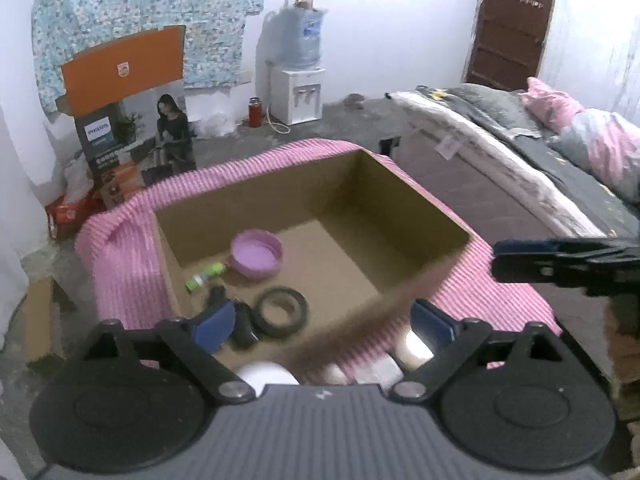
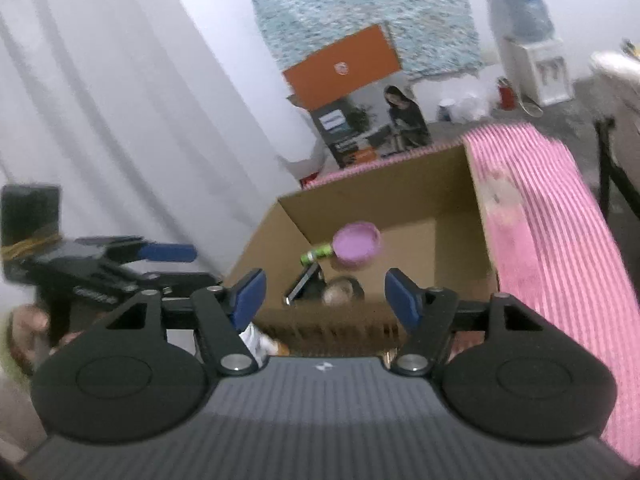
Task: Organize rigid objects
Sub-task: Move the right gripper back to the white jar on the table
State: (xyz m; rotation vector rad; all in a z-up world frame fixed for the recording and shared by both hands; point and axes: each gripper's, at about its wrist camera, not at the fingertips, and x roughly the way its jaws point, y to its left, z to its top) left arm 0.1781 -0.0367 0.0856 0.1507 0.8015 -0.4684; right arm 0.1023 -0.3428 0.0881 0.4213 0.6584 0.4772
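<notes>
- Two grippers in view, both with jaws spread wide and nothing between the blue pads: left gripper (image 1: 324, 322) low in the left wrist view, right gripper (image 2: 323, 294) low in the right wrist view.
- Also visible crosswise: right gripper at the right edge of the left wrist view, left gripper at middle left of the right wrist view, blue fingers parted there too.
- Open cardboard box (image 1: 400, 200) at centre of the left wrist view, flaps wrapped in pink striped covering (image 1: 120, 248).
- On the box floor, toward lower left: purple lid (image 1: 258, 254) lying with its hollow side up, green tube (image 1: 206, 276) just beside its lower left.
- Black tape roll (image 1: 282, 312) lying flat nearer the lower edge, close to a dark object (image 1: 244, 326) partly hidden behind the left blue pad; kind not discernible.
- Brown blurred streak (image 1: 380, 316) slanting across the box's near right rim; identity unclear.
- White rounded objects (image 1: 266, 374) at bottom centre, just above the gripper body, partly hidden.
- In the right wrist view, same box (image 2: 440, 184) at centre, purple lid (image 2: 357, 249) and green tube (image 2: 318, 255) touching or nearly so, a tilted dark flat item (image 2: 302, 284) below them.
- Orange printed carton (image 1: 128, 120) at upper left, water dispenser (image 1: 298, 92) at upper centre, bed (image 1: 540, 152) at right.
</notes>
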